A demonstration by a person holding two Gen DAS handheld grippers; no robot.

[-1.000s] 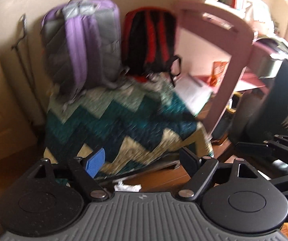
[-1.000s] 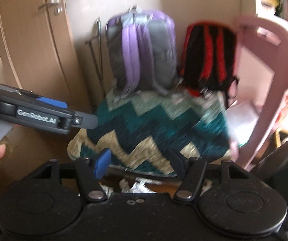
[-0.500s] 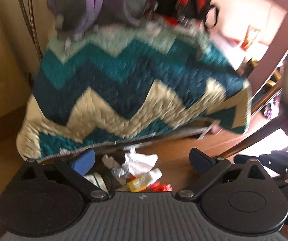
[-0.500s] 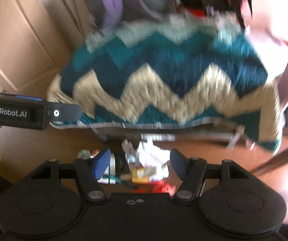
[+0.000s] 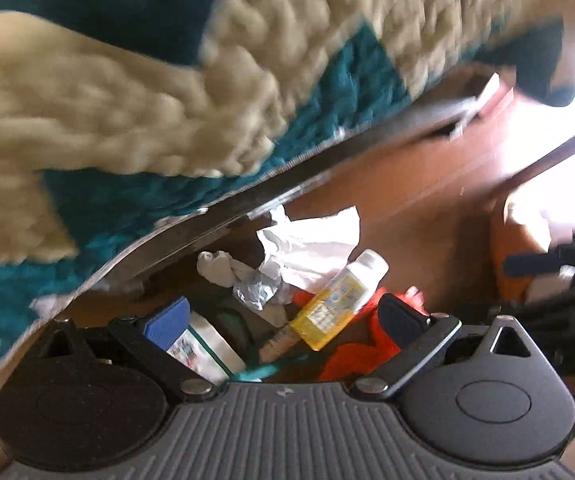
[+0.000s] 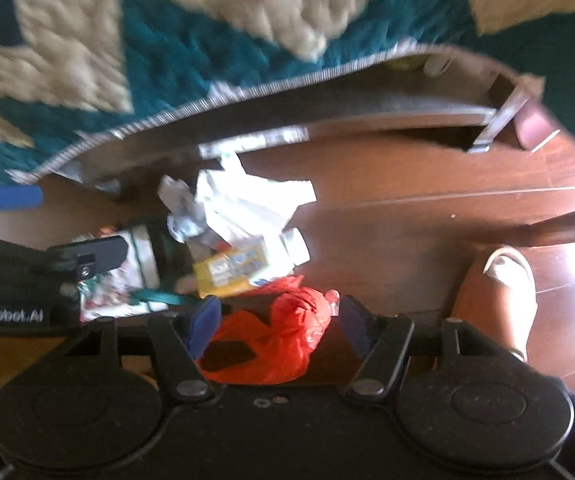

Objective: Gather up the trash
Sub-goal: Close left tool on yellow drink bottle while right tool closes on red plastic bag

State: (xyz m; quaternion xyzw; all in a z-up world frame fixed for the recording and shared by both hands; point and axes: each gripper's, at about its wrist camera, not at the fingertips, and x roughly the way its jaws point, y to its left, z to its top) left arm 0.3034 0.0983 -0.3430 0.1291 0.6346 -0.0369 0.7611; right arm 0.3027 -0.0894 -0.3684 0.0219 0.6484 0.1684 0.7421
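A heap of trash lies on the wooden floor by the bed edge. It holds crumpled white paper (image 5: pixel 311 246) (image 6: pixel 247 204), a yellow-labelled plastic bottle (image 5: pixel 337 304) (image 6: pixel 243 266), a red plastic bag (image 5: pixel 355 354) (image 6: pixel 275 340), a printed can or carton (image 5: pixel 203 344) (image 6: pixel 127 272) and crumpled foil (image 5: pixel 257 292). My left gripper (image 5: pixel 283 320) is open and hovers over the bottle and carton. My right gripper (image 6: pixel 273 324) is open, its fingers on either side of the red bag, apart from it. The left gripper also shows at the left of the right wrist view (image 6: pixel 87 258).
A teal and cream zigzag quilt (image 5: pixel 167 80) (image 6: pixel 167 40) hangs over the bed frame (image 6: pixel 327 112) just beyond the heap. A person's foot in a sandal (image 6: pixel 499 292) stands on the floor at the right. Wooden floor (image 6: pixel 407 208) stretches to the right.
Both grippers have tilted down and moved closer to the floor. The backpacks and chair have left view; the trash heap now fills the space between the fingers.
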